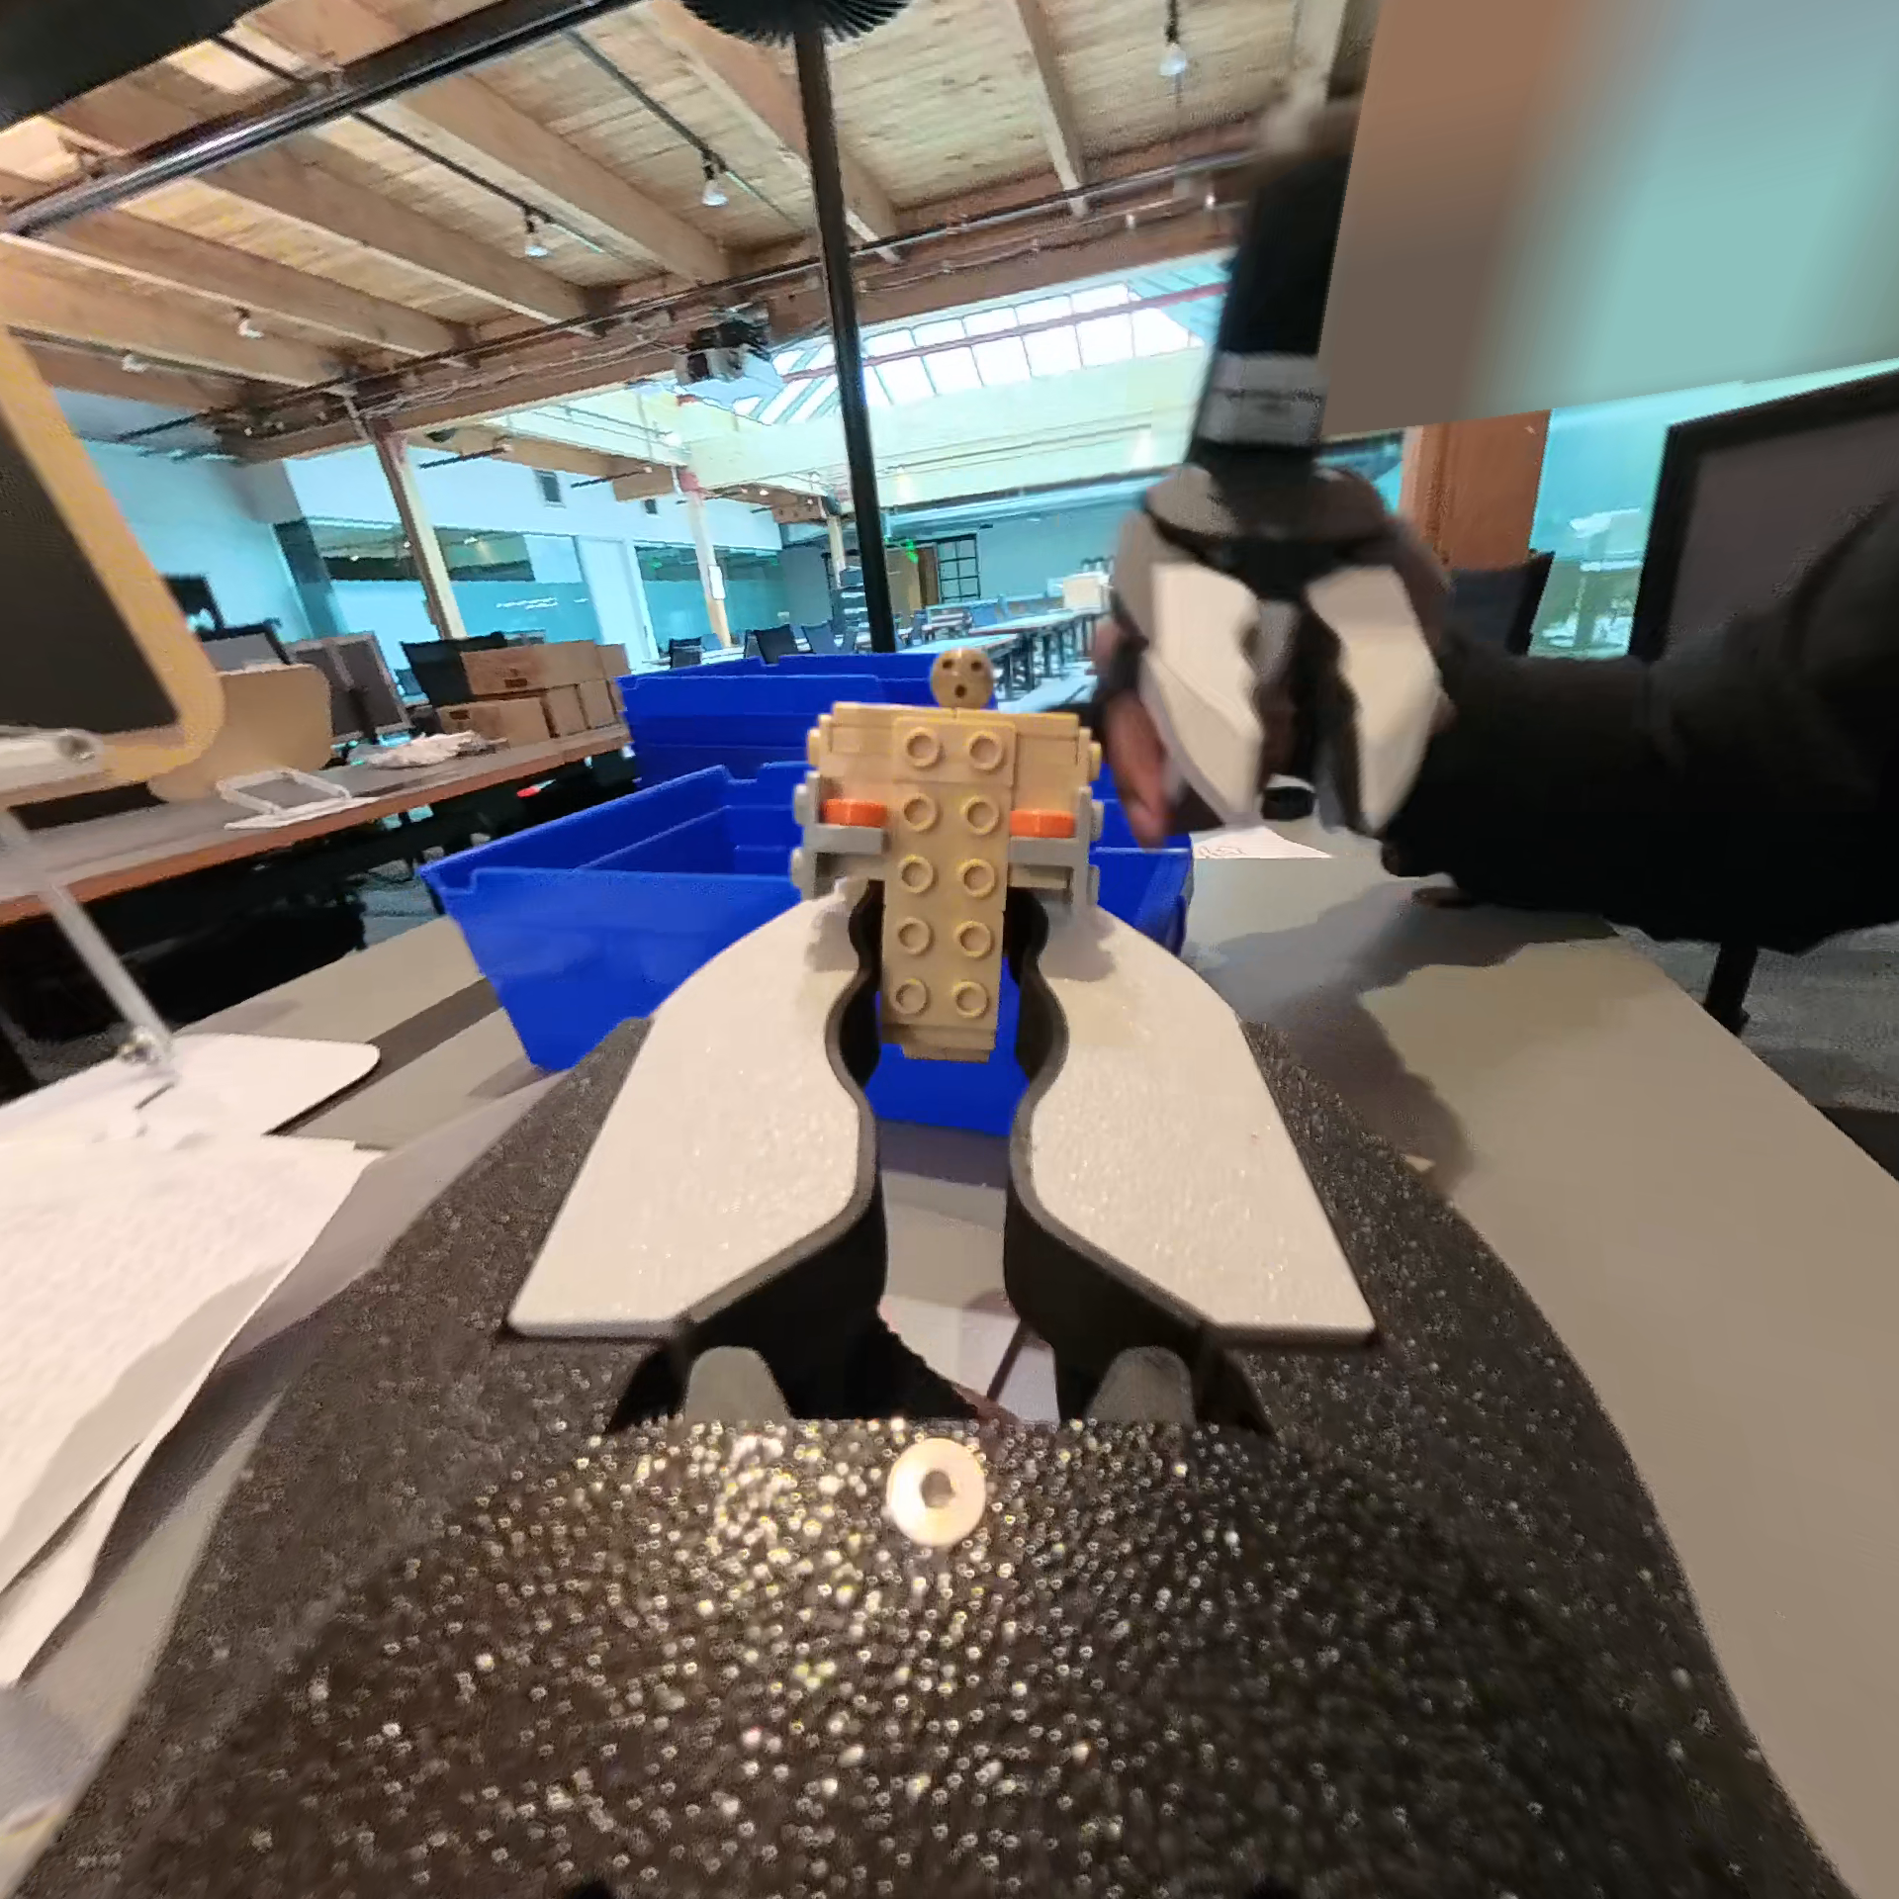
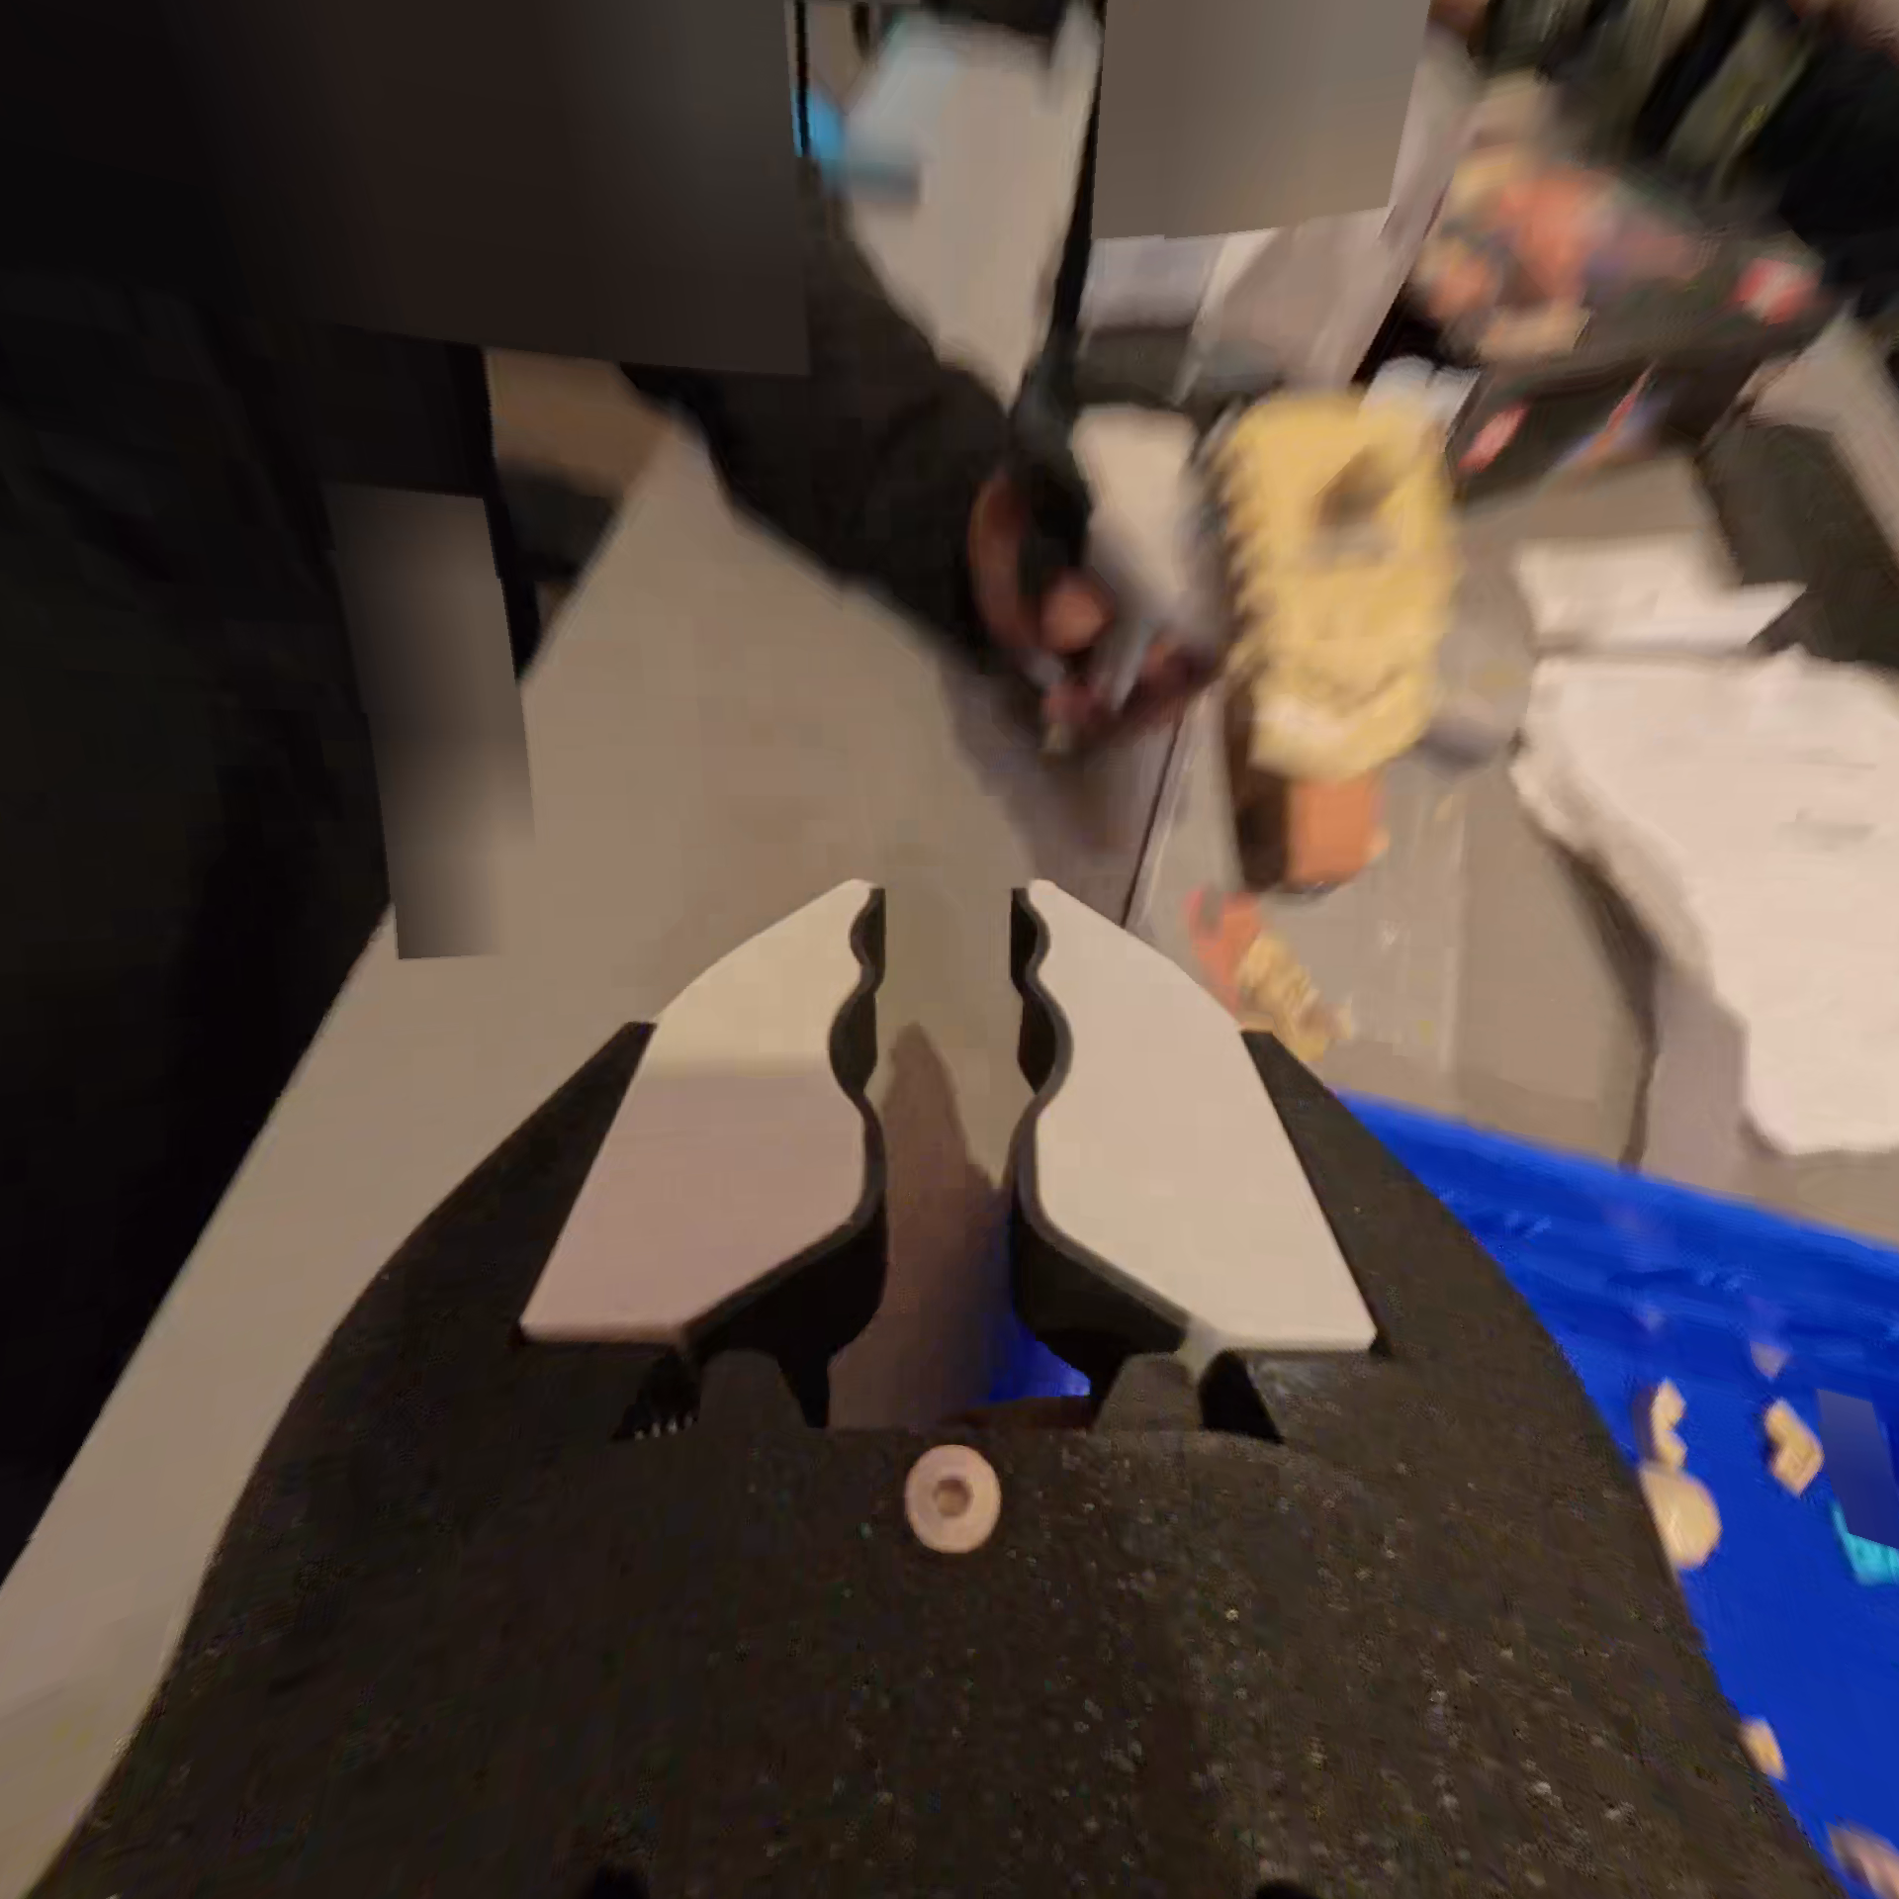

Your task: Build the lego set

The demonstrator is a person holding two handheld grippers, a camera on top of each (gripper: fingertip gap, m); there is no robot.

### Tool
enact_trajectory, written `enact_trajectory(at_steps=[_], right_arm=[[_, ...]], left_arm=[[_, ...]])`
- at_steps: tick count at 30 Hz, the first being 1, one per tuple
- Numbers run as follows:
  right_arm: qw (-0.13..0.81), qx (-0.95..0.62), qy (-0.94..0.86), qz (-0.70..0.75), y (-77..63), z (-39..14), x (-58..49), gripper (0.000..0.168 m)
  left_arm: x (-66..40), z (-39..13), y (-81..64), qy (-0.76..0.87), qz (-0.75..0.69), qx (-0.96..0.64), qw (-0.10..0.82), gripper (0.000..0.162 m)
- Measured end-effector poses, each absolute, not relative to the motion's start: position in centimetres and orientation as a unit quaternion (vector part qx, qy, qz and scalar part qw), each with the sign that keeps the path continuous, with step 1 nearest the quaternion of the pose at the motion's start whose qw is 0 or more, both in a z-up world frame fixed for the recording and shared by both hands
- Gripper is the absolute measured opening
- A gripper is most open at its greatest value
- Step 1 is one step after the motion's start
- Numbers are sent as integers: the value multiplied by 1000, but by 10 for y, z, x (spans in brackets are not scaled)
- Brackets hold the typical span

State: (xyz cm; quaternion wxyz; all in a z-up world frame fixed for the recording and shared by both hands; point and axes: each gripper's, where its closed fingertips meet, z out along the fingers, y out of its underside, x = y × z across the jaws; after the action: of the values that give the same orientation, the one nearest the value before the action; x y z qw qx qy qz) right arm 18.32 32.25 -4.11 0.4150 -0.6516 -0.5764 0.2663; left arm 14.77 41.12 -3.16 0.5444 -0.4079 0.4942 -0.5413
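Behind my grippers I see a large open office with a wooden ceiling, and below them a grey table [image 1: 1541,1079] with blue bins [image 1: 617,925] of loose pieces. My left gripper [image 1: 937,904] is closed on the tan lego figure [image 1: 940,853], pinching its narrow lower body so that the long axis stands upright, stud side toward the camera and the round head on top. My right gripper [image 2: 947,904] has its fingers apart with nothing between them, near the figure's right side, so I judge the next piece must come from this hand.
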Motion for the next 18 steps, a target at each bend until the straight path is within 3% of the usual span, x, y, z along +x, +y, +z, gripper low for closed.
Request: enact_trajectory(at_steps=[6, 12, 18], right_arm=[[278, -677, -670, 126, 285, -138, 196, 27], [282, -694, -634, 192, 291, -138, 203, 36], [275, -696, -646, 150, 293, -148, 207, 39]], left_arm=[[137, -32, 430, 469, -553, -426, 541, 22], [130, -29, 444, 441, -582, -437, 525, 22], [115, -22, 443, 426, -607, -435, 511, 22]])
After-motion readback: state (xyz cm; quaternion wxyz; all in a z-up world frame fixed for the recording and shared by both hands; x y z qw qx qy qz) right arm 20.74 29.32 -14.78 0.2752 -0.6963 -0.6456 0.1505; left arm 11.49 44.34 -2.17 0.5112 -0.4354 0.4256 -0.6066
